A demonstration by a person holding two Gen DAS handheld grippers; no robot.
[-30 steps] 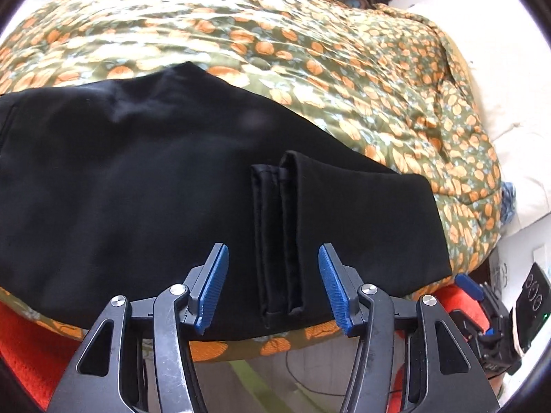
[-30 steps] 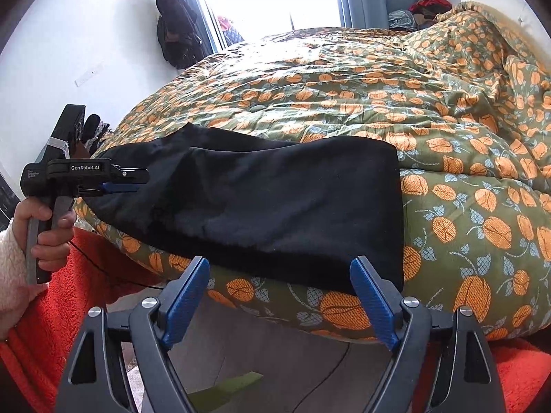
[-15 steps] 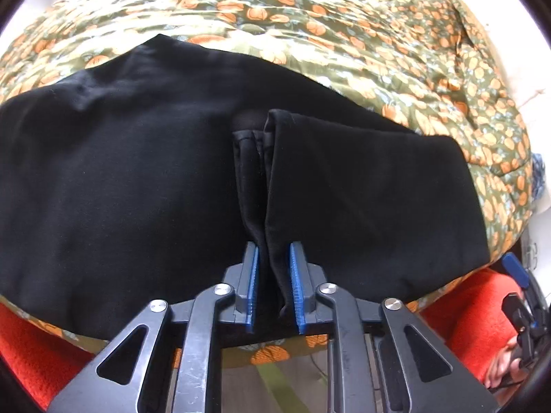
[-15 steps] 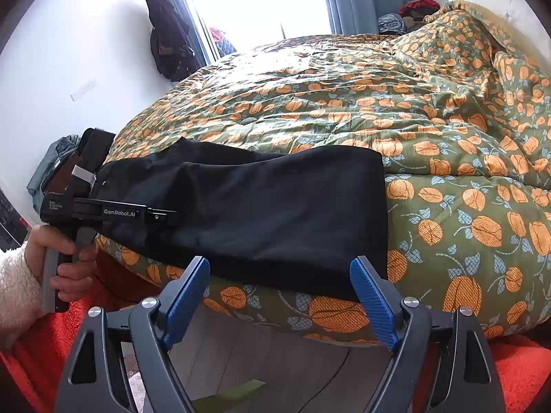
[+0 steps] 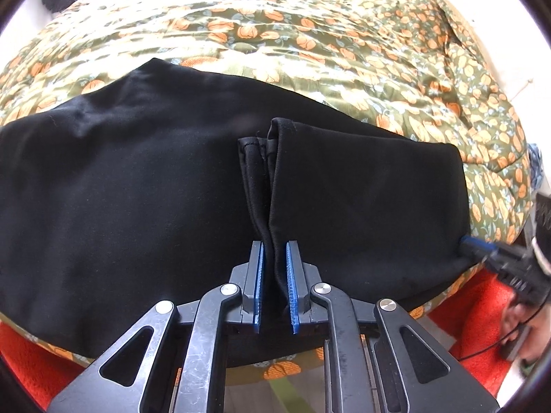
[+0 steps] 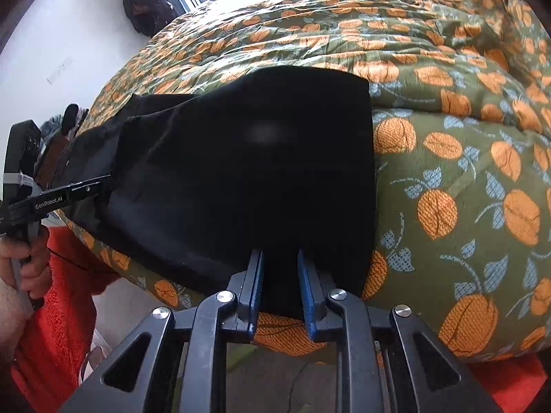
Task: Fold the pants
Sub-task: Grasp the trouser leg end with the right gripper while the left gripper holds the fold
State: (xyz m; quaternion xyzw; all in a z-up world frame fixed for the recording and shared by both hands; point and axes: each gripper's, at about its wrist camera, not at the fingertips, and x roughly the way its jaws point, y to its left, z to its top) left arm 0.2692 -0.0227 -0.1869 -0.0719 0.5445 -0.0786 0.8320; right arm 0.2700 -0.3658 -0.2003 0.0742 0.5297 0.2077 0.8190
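Black pants [image 5: 137, 189] lie folded across the near edge of a bed, with the leg hems [image 5: 268, 144] on top of the wider part. My left gripper [image 5: 275, 251] is shut on the near end of those hems, the fabric pinched between its blue pads. In the right wrist view my right gripper [image 6: 278, 258] sits at the near right edge of the pants [image 6: 241, 172]. Its jaws are closing, and the black fabric fills the gap between the pads. Each gripper shows in the other view: the right gripper [image 5: 471, 242] at the pants' right end, the left gripper [image 6: 106, 182] at their left.
A green quilt with orange pumpkins [image 6: 447, 172] covers the bed and bulges over its near edge. A red fleece blanket [image 6: 62, 309] hangs below, with floor under it. A hand [image 6: 20, 258] grips the left tool's handle. Dark clothes [image 6: 144, 3] hang on the white wall behind.
My left gripper came down over the hems and shut on them. My right gripper moved in and down to the pants' right edge, and its jaws went from wide to nearly together.
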